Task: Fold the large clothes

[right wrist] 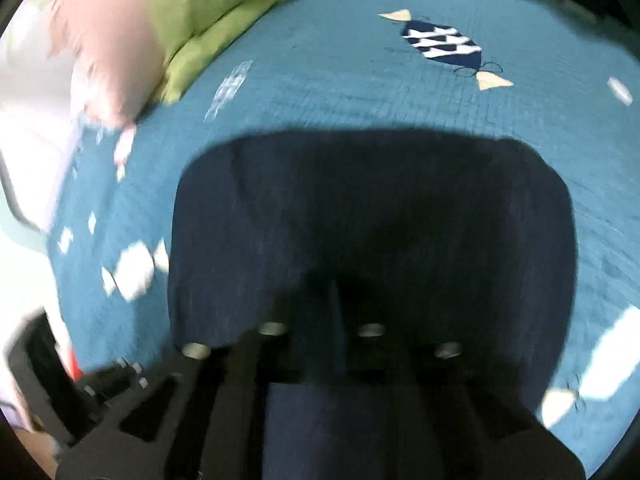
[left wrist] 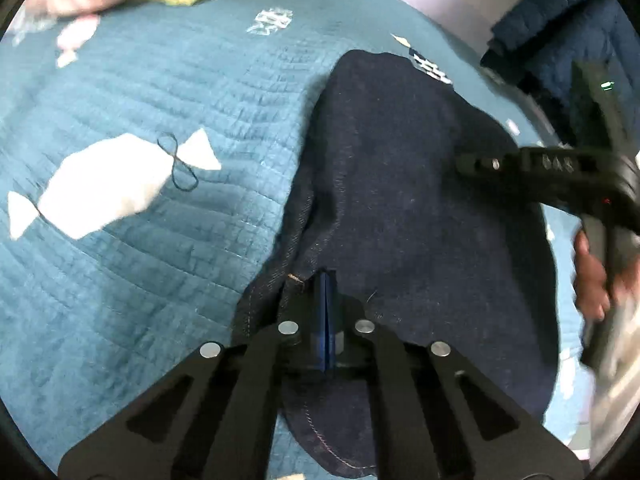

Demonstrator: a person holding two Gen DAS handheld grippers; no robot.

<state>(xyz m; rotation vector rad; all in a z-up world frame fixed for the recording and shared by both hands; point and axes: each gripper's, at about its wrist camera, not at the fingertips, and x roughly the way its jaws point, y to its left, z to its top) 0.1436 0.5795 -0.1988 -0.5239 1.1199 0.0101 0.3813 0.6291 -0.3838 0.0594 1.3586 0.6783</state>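
My left tool is clenched on the jeans' edge, right tool clenched above the denim, grip unclear. Jeans lie partly folded on the bed; more folds remain.

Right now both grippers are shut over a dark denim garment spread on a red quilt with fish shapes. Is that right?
Not quite: the quilt is teal, not red, as the left wrist view shows. The rest holds: the left gripper and right gripper are shut over the dark denim garment, and the quilt has fish shapes.
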